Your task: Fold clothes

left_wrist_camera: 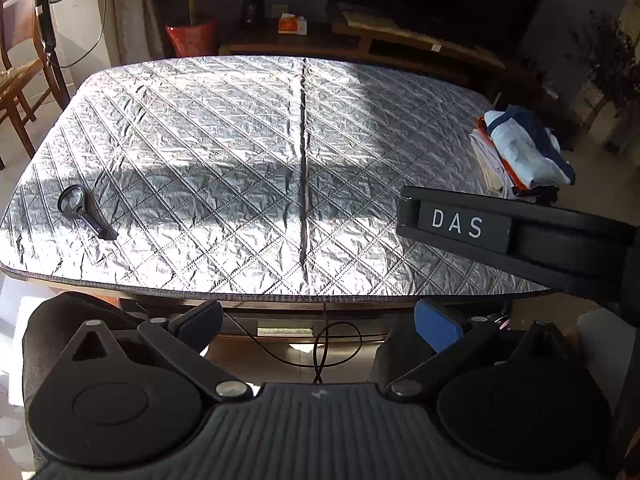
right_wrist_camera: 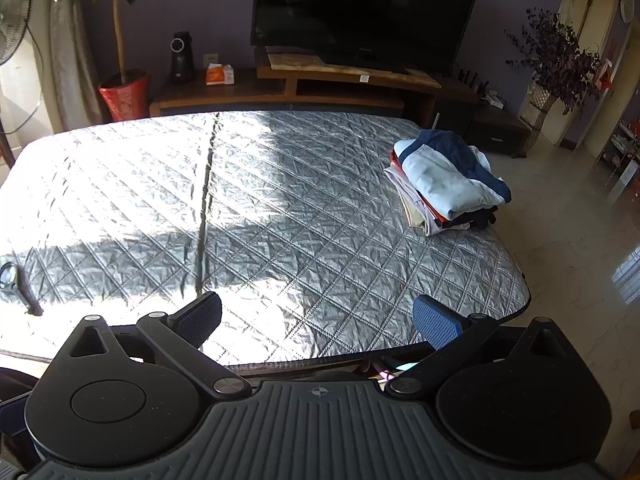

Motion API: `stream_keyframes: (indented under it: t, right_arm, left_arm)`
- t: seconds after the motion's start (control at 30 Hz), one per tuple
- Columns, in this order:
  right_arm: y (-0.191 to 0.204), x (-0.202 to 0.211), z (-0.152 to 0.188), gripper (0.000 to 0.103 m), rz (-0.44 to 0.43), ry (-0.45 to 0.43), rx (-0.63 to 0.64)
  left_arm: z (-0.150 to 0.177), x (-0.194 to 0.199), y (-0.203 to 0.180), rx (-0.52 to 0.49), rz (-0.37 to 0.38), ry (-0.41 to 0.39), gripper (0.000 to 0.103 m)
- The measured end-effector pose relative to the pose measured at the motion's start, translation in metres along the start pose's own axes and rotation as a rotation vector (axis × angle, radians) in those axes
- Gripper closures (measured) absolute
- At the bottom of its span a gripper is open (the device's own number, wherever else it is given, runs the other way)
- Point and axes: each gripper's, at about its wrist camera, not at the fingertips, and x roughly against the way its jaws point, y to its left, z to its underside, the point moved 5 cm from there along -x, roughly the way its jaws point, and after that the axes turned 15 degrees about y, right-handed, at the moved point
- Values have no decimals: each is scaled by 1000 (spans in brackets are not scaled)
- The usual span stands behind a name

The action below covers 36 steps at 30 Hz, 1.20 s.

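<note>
A stack of folded clothes [right_wrist_camera: 448,180], light blue and navy on top, sits at the right edge of the silver quilted table cover [right_wrist_camera: 280,208]. It also shows in the left wrist view [left_wrist_camera: 524,152]. My left gripper [left_wrist_camera: 318,326] is open and empty, held below the table's front edge. My right gripper [right_wrist_camera: 318,318] is open and empty over the front edge of the table. The right gripper's body, marked DAS [left_wrist_camera: 520,232], shows at the right of the left wrist view.
A black magnifying glass [left_wrist_camera: 82,210] lies near the table's front left corner. A dark seam [left_wrist_camera: 304,160] runs down the cover. Behind stand a TV [right_wrist_camera: 364,12] on a wooden stand, a red plant pot [right_wrist_camera: 126,98], a fan [right_wrist_camera: 14,16]. Cables [left_wrist_camera: 324,348] hang under the table.
</note>
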Motion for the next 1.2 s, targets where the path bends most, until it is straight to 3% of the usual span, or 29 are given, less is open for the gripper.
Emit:
stream_keyframes:
  t: [0.33,0.73,1.2]
  right_arm:
    - [-1,2,2,0,77,-17,14]
    - [-10,-14,5,0,126,42,7]
    - [-10,-12,11,0,68,88,6]
  left_arm:
    - [-3,-5,5,7,6,-1,1]
    - [-13,-15,25,70,41,9,1]
    - [-11,-17,16,47,34,14,1]
